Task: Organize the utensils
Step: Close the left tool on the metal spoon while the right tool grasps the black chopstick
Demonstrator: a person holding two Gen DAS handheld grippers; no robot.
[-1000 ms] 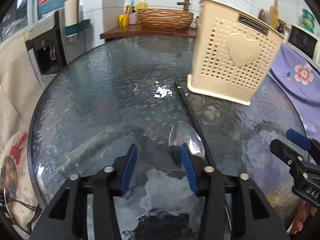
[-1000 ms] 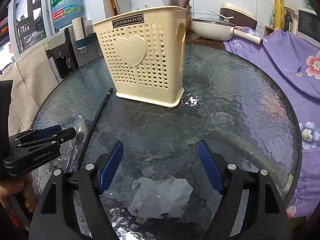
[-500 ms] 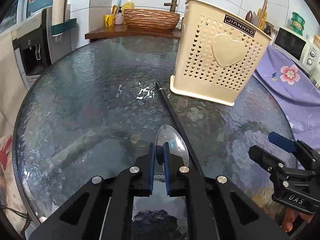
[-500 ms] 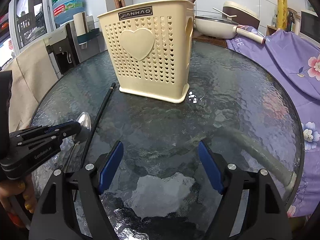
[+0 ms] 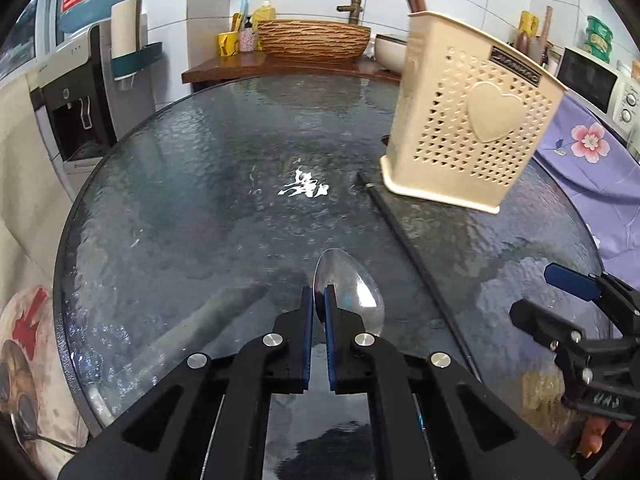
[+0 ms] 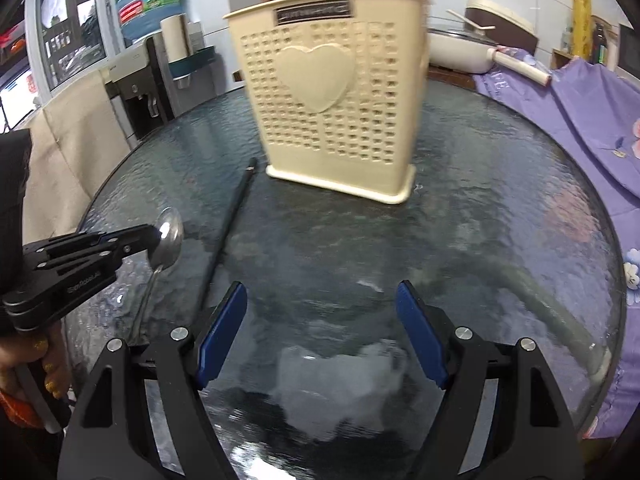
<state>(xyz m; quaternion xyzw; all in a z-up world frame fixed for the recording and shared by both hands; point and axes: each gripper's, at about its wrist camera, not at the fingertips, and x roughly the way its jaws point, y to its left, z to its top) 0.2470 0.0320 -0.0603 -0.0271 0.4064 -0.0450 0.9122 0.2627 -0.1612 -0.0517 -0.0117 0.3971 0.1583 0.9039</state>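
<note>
Left wrist view: left gripper [image 5: 316,312] has its blue pads pressed together on the edge of a metal spoon [image 5: 352,296], pinching the bowl, not the handle. The spoon's bowl points forward over a round glass table [image 5: 180,200]. A black chopstick [image 5: 416,268] lies flat on the glass just right of the spoon, its far tip close to the base of a cream plastic holder [image 5: 464,132] with a heart on its front. Brown sticks already stand in the holder. The right gripper [image 5: 560,300] shows at the right edge, away from both utensils.

Right wrist view: right gripper [image 6: 320,332] hangs low over the glass with its jaws wide apart, grasping nothing. The left gripper [image 6: 152,236] comes in from the left, clamped on the spoon [image 6: 168,236], whose handle trails down and back; whether the handle end touches the glass I cannot tell. The chopstick [image 6: 228,236] lies between the spoon and the right gripper. The holder [image 6: 336,100] stands upright ahead, blurred.

Judgement: the spoon is being carried to the holder. A pinch on a smooth, curved bowl edge may slip or swivel, so a slow lift, handle turned downward, and release only once it is inside the rim seems wise.
</note>
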